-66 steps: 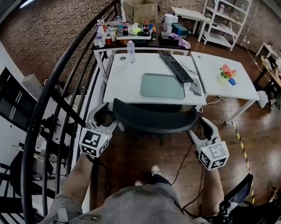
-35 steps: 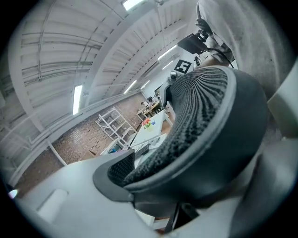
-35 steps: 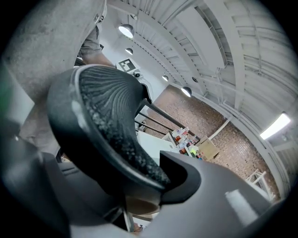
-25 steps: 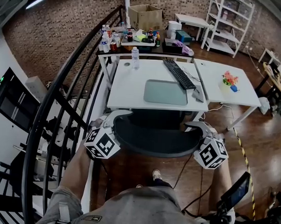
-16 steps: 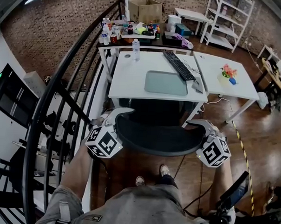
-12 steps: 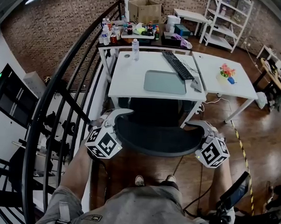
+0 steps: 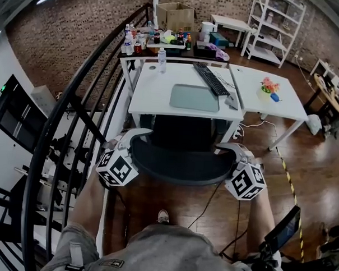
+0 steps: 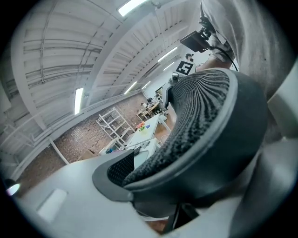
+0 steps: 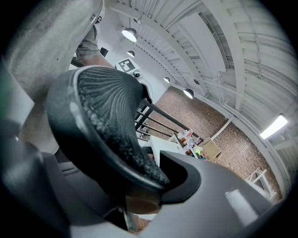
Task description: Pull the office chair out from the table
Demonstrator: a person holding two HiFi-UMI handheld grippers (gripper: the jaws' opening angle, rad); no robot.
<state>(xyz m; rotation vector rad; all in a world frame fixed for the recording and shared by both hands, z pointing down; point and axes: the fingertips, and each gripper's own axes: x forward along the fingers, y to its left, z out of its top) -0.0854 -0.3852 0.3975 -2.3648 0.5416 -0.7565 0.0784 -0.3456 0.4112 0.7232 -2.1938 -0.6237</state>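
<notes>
The office chair's dark mesh backrest [image 7: 179,163] curves across the middle of the head view, its seat [image 7: 183,133] partly out from under the white table [image 7: 151,97]. My left gripper [image 7: 138,137] is shut on the backrest's left edge, and my right gripper [image 7: 229,149] is shut on its right edge. In the left gripper view the backrest rim [image 8: 200,130] fills the space between the grey jaws. In the right gripper view the rim [image 9: 102,125] is likewise clamped between that gripper's jaws. The chair's base is hidden below the backrest.
On the table lie a green mat [image 7: 195,98], a keyboard [image 7: 211,79] and a water bottle [image 7: 161,60]. A second white table [image 7: 283,109] adjoins on the right. A black stair railing [image 7: 75,117] runs close on the left. A cable [image 7: 206,201] trails on the wooden floor.
The chair has rolled away from the table toward me, both grippers travelling back with its backrest. More of the seat shows in front of the table edge.
</notes>
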